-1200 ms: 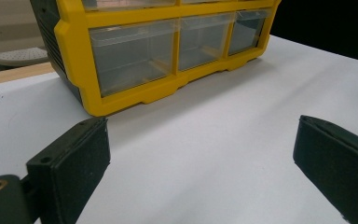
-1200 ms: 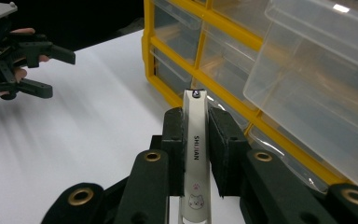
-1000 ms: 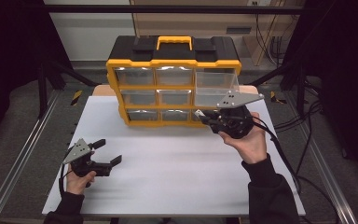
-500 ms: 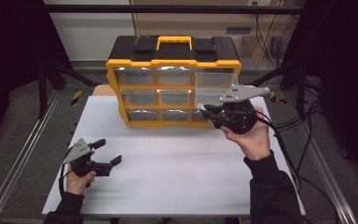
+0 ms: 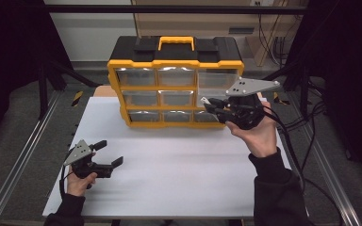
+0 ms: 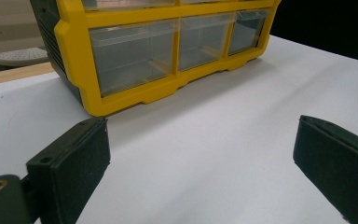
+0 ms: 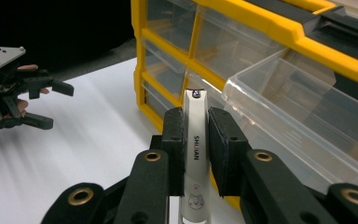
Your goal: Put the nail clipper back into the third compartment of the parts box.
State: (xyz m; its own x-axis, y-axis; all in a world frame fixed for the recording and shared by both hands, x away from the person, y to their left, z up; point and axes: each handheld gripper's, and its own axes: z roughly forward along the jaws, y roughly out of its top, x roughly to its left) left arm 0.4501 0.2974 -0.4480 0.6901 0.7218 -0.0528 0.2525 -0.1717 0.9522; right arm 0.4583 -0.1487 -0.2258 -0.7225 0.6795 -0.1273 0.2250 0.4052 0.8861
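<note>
A yellow and black organizer (image 5: 176, 56) with clear drawers stands at the back of the white table (image 5: 184, 165). Its top right drawer (image 7: 303, 112) is pulled out. My right gripper (image 5: 209, 104) hovers just in front of the organizer's right column. In the right gripper view this gripper (image 7: 196, 116) is shut on a slim white nail clipper (image 7: 195, 144) with a small cat face printed on it. The clipper's tip points toward the drawers. My left gripper (image 5: 109, 153) rests low at the table's front left, open with nothing between its pads (image 6: 70, 163).
Metal rails run along both sides of the table (image 5: 23, 155). Cables (image 5: 306, 136) trail off to the right of my right hand. The organizer's bottom row of drawers (image 6: 135, 51) is closed, seen from the left gripper view. Bare white tabletop lies between the two hands.
My right gripper has risen with the white clipper, from the bottom row of drawers to about the middle row. The left gripper has stayed where it was.
</note>
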